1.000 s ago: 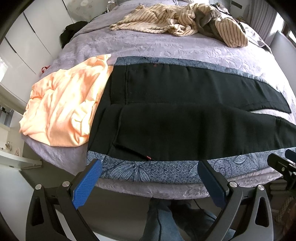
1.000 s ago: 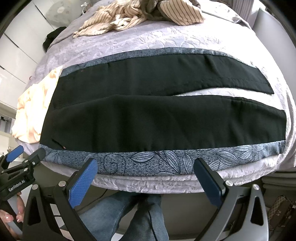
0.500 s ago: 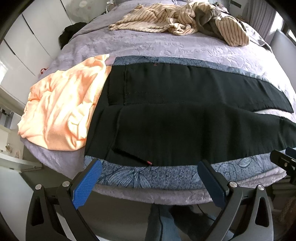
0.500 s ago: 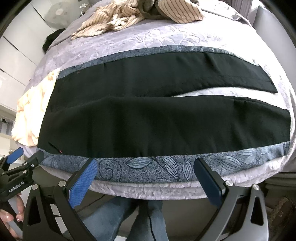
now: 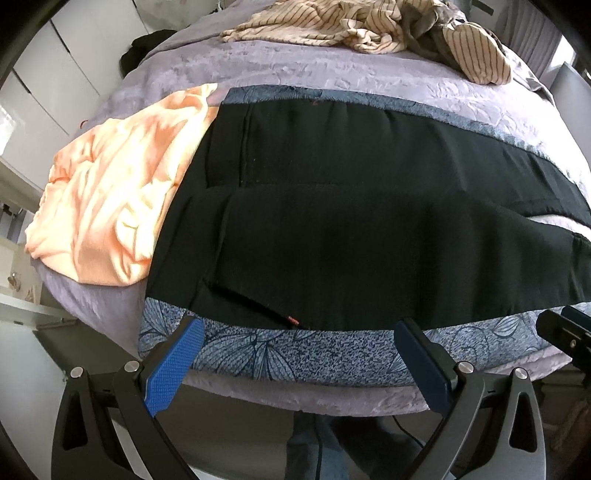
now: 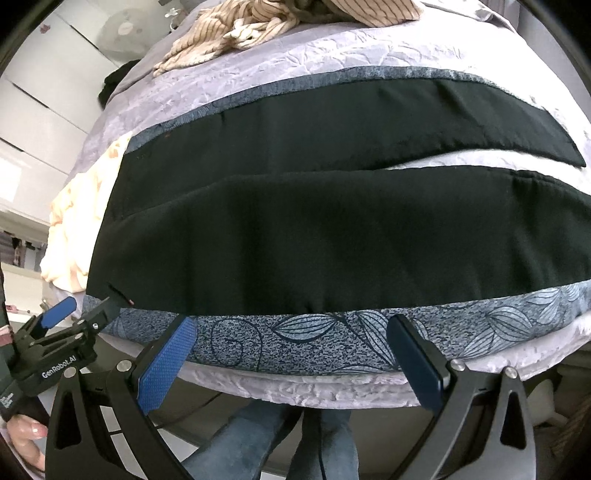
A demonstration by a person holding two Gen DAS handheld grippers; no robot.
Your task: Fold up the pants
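Black pants (image 5: 351, 229) lie flat on a blue leaf-patterned mat (image 5: 266, 350) on the bed, waist to the left, legs spread to the right (image 6: 351, 236). A small red tag (image 5: 292, 320) marks the near pocket. My left gripper (image 5: 299, 354) is open and empty, just short of the mat's near edge below the waist. My right gripper (image 6: 291, 354) is open and empty at the mat's near edge below the near leg. The left gripper also shows at the left of the right wrist view (image 6: 79, 314).
An orange garment (image 5: 110, 206) lies left of the waist. Striped beige clothes (image 5: 369, 22) are piled at the far side of the lilac bedspread (image 5: 295, 66). White cabinets (image 5: 44, 92) stand to the left. The person's jeans (image 6: 295, 443) are below the bed edge.
Both grippers have moved forward toward the bed, so the pants and mat edge are closer and larger. Both stay open and the pants have not moved.
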